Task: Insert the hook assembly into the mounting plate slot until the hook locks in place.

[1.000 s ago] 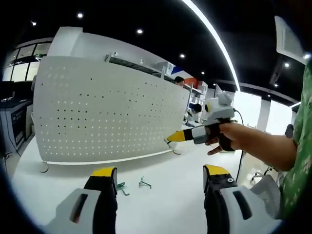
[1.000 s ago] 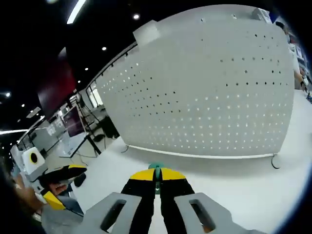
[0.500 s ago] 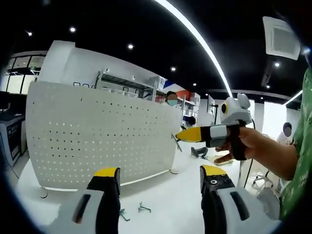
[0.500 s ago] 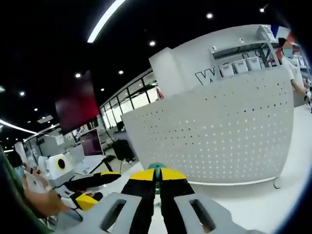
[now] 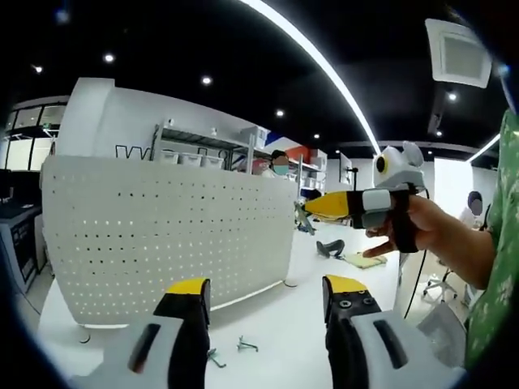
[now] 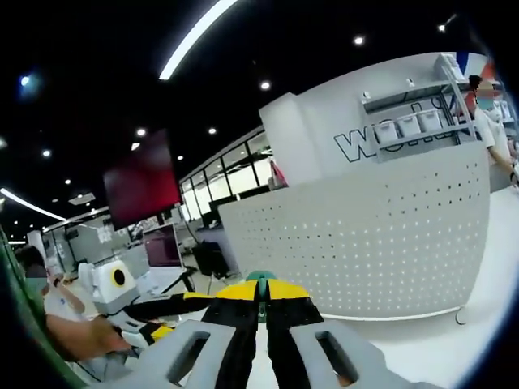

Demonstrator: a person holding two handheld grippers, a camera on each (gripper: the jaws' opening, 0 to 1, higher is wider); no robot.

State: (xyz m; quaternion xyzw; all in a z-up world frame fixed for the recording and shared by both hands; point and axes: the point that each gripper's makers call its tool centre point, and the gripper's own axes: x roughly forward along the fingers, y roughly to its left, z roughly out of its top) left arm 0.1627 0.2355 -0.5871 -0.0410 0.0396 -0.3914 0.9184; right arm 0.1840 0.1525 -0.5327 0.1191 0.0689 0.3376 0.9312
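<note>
The right hand-held gripper (image 6: 261, 293) pinches a slim green hook (image 6: 260, 280) before the curved, perforated white plate (image 6: 381, 235); left hand-held gripper (image 5: 258, 293) gapes.

In front of me the white tabletop (image 5: 268, 320) carries a white perforated panel (image 5: 162, 231) standing upright on small feet, its lower edge just above the surface. Two small green hooks (image 5: 229, 351) lie on the tabletop just before the panel, close beside each other, seen between the jaws in my left gripper view. In my right gripper view the same panel (image 6: 365, 243) stands on the tabletop (image 6: 438, 344), one foot resting near its right corner.
</note>
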